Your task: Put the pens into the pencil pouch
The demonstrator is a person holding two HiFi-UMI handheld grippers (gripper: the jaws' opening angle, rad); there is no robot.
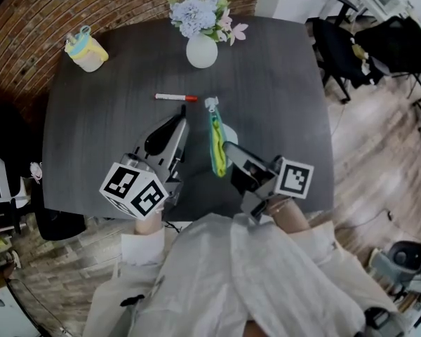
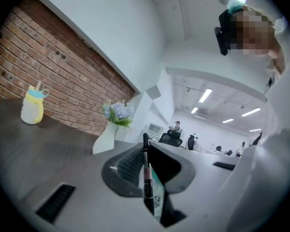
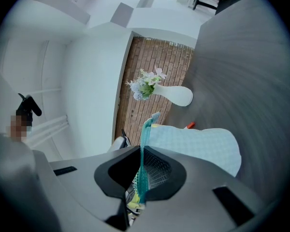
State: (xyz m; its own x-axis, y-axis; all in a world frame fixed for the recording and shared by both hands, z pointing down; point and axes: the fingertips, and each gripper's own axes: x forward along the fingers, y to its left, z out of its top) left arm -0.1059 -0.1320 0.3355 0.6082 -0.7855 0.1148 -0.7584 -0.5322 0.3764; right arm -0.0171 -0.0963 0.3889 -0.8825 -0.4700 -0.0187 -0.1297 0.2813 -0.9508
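The head view showed the left gripper [image 1: 183, 123] from above, low over the table [image 1: 91, 139], but its own body hid what it carried. Only the left gripper view showed that: the jaws were clenched on a dark pen [image 2: 146, 175] with a pale pink band. The pen stood between the pads, and its tip reached past them. A teal printed patch sat just behind the pen; what it was could not be told.

The right gripper [image 1: 228, 152] was clamped on the pouch [image 1: 217, 144], which the head view showed as a narrow green-and-yellow strip seen edge-on, just right of the left gripper. The right gripper view showed more: the pads pinched the teal edge, and a pale blue checked side spread out beyond the jaws.

A second, white marker [image 1: 175, 97] with a red cap lay free on the table, ahead of both grippers and apart from them. The head view showed it whole, while the right gripper view caught only its red end past the pouch. A vase [image 1: 201, 51] of flowers stood at the far edge, and a yellow cup [image 1: 85, 53] at the far left corner.
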